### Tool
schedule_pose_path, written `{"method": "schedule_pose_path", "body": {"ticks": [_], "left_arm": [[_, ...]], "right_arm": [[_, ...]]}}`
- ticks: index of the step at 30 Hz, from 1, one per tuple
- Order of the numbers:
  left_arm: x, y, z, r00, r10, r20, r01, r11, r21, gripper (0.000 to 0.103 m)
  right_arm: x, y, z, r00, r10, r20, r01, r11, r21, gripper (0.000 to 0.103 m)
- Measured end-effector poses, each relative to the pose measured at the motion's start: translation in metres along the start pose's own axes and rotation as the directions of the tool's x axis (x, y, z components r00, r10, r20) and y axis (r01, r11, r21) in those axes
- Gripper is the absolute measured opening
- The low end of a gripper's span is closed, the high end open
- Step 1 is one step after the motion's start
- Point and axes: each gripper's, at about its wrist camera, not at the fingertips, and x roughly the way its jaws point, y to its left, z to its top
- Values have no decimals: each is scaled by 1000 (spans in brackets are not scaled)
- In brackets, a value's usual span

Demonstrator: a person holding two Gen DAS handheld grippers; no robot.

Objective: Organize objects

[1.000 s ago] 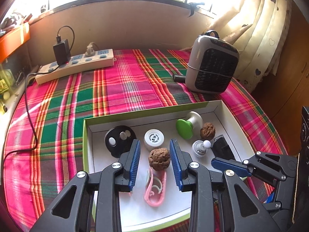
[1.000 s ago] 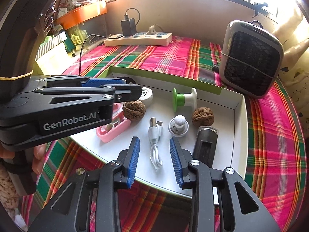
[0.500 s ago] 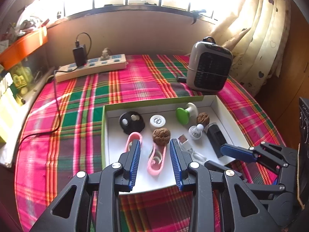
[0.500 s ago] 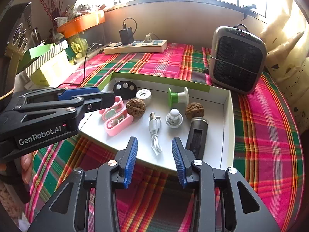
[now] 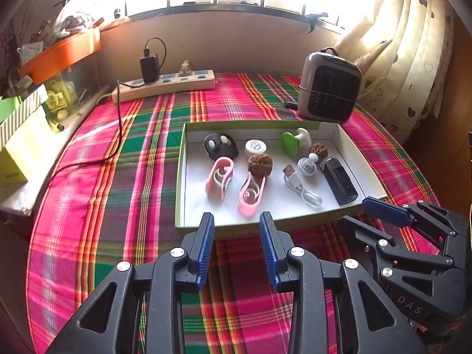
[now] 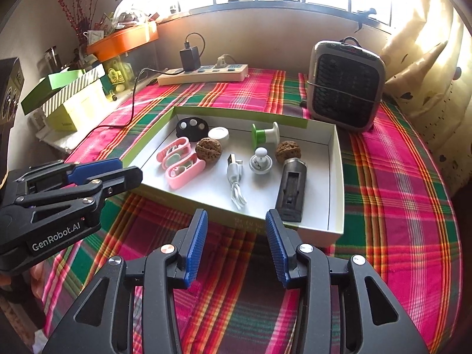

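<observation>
A shallow white box with green sides (image 5: 180,174) (image 6: 336,183) lies on the plaid cloth. It holds two pink clips (image 5: 219,178) (image 6: 184,171), two walnuts (image 5: 259,163) (image 6: 288,149), a white USB cable (image 5: 301,190) (image 6: 236,180), a black device (image 5: 340,181) (image 6: 290,196), a green-and-white spool (image 5: 293,141) (image 6: 265,134), a white knob (image 5: 308,163), a white cap (image 5: 255,147) and a black disc (image 5: 219,145). My left gripper (image 5: 236,227) (image 6: 97,171) is open and empty, before the box's near edge. My right gripper (image 6: 236,227) (image 5: 380,206) is open and empty, near the box's near right corner.
A grey heater (image 5: 329,90) (image 6: 346,84) stands behind the box at the right. A power strip with a black charger (image 5: 165,84) (image 6: 203,73) lies at the back. Boxes (image 6: 67,97) and an orange tray (image 5: 59,56) sit on the left ledge. Curtain (image 5: 413,44) hangs at right.
Both grippers have pulled back from over the box toward me, open and empty. The walnut the left jaws framed stays in the box.
</observation>
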Motion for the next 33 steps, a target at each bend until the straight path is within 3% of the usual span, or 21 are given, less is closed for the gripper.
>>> {"method": "schedule_pose_path", "body": {"ticks": [7,10,17,22,33], "left_arm": [[1,1,-22,999,42,-9,-42,999,-25,30],[5,-2,-31,997,67,-24,-67,998,-8,30],[6,3,-44,997,75,-36,-76,997,-28,30],[7,5,-51,992,119,-30,-120,993,-21,30],[9,3,-56,993,115,-39,-116,993,-27,31]], "right_arm": [[-5,1,-12,999,-33,7,33,999,5,43],[-3,3,-19,999,-50,-10,50,999,2,49],[0,1,-32,998,-57,-38,58,998,12,49],[3,-1,-40,997,-62,-55,64,998,24,50],[3,-8,-47,992,-111,-65,115,991,63,58]]}}
